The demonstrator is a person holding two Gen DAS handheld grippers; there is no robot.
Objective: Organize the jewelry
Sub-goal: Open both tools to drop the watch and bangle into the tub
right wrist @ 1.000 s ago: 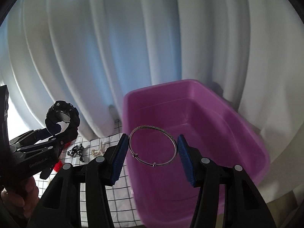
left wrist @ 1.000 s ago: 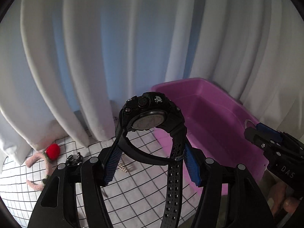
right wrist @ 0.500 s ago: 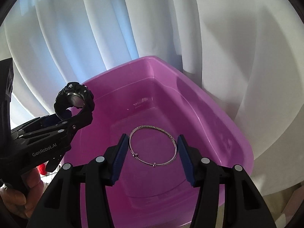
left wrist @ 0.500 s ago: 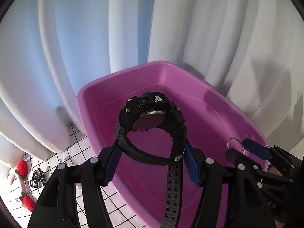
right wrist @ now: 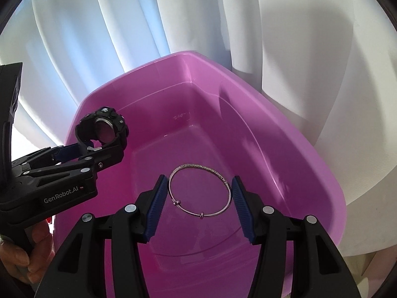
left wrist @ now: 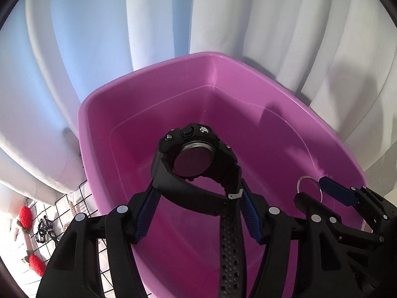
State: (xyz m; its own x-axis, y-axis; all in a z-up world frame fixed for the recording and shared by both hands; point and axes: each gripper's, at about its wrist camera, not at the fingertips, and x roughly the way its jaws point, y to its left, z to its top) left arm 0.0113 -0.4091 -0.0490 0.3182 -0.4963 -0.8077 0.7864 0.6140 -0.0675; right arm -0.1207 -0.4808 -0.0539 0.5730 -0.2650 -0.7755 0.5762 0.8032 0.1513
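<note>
My left gripper [left wrist: 198, 196] is shut on a chunky black wristwatch [left wrist: 196, 156] by its strap and holds it above the purple plastic tub [left wrist: 99, 104]. It also shows in the right wrist view [right wrist: 82, 151], with the watch [right wrist: 103, 129] over the tub's left side. My right gripper [right wrist: 198, 193] is shut on a thin silver bangle [right wrist: 199, 191] and holds it flat over the tub [right wrist: 310, 154]. The right gripper also shows in the left wrist view [left wrist: 315, 188], holding the bangle [left wrist: 307, 186]. The tub's floor is bare.
White curtains [left wrist: 148, 24] hang close behind the tub. A white cloth with a black grid [left wrist: 82, 206] lies to the left, with red crocheted strawberry pieces [left wrist: 26, 217], a small black item [left wrist: 44, 228] and a pale beaded piece [left wrist: 72, 204] on it.
Both grippers have moved from beside the tub to over it, carrying the watch and the bangle. Both have come lower and nearer the tub's floor. Neither grip has changed.
</note>
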